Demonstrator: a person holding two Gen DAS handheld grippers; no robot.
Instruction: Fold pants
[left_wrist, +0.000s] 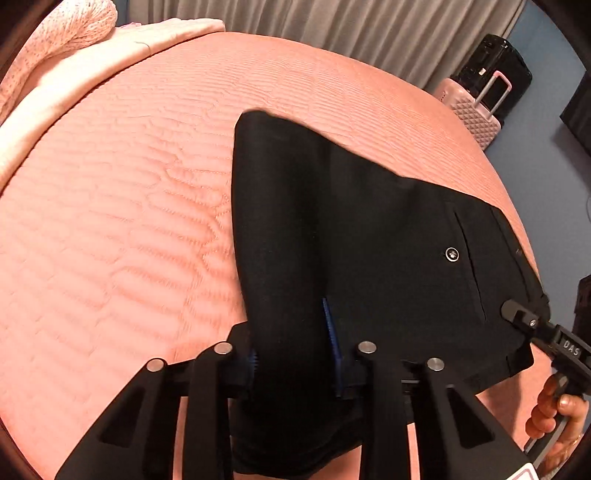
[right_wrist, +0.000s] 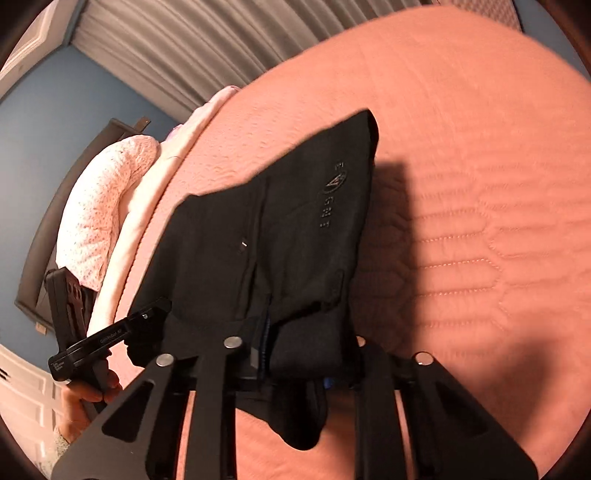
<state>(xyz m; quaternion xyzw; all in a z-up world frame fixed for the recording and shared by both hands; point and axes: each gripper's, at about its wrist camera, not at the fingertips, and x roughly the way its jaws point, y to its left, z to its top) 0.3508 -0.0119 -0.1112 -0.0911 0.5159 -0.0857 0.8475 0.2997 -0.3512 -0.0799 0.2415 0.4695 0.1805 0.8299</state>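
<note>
Black pants (left_wrist: 351, 240) hang lifted over the pink quilted bed (left_wrist: 110, 221), a back pocket with a button facing the left wrist view. My left gripper (left_wrist: 295, 354) is shut on a bunched fold of the pants near its blue pads. My right gripper (right_wrist: 295, 350) is shut on the waistband end of the pants (right_wrist: 280, 229), where pale lettering shows. The right gripper's tip also shows in the left wrist view (left_wrist: 517, 314), clamped on the pants' right edge. The left gripper shows in the right wrist view (right_wrist: 147, 317) at the pants' left edge.
Pink pillows (left_wrist: 55, 37) and a folded pale blanket (left_wrist: 74, 85) lie at the bed's head. A pink suitcase (left_wrist: 476, 110) and a black bag (left_wrist: 495, 62) stand beyond the bed's far right edge. Grey curtains (left_wrist: 332, 22) hang behind. The bed (right_wrist: 480, 184) spreads wide to the right.
</note>
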